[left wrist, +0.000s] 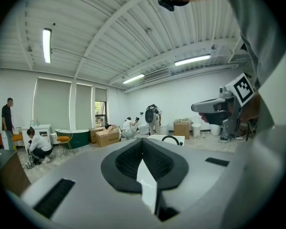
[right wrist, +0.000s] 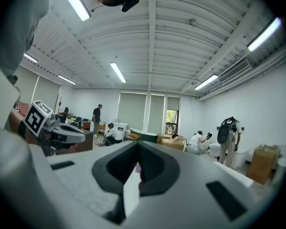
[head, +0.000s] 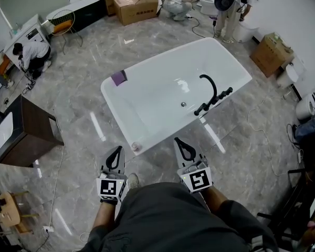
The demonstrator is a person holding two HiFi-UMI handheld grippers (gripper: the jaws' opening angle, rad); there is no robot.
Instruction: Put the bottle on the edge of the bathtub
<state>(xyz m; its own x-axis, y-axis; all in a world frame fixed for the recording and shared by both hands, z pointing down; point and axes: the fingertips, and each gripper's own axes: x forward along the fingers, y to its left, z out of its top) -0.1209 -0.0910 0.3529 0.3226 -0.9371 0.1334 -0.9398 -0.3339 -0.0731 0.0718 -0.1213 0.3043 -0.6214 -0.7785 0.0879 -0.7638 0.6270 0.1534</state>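
the left gripper [head: 116,151] is held low in front of the person, its black jaws closed tip to tip with nothing between them; the left gripper view shows the same, only the room beyond the tips. the right gripper [head: 180,143] hangs beside it, jaws likewise together and empty. both point toward the near side of the white oval freestanding bathtub [head: 115,114], which stands just ahead on the grey marbled floor, with a black curved faucet [head: 210,87] on its right rim.

on the tub's near corner rim, just ahead of the left gripper, sits a small round pale thing [head: 136,147]. it is too small to say for sure, but it may be the bottle. a purple block-like thing [head: 118,77] lies on the far left corner of the rim.

by my reading, neither gripper carries anything, so either the bottle already rests on the edge and the task is done, or the pickup has not begun. if the latter, the next move calls for opening one gripper and reaching for the bottle squarely, since a small round body slips easily.
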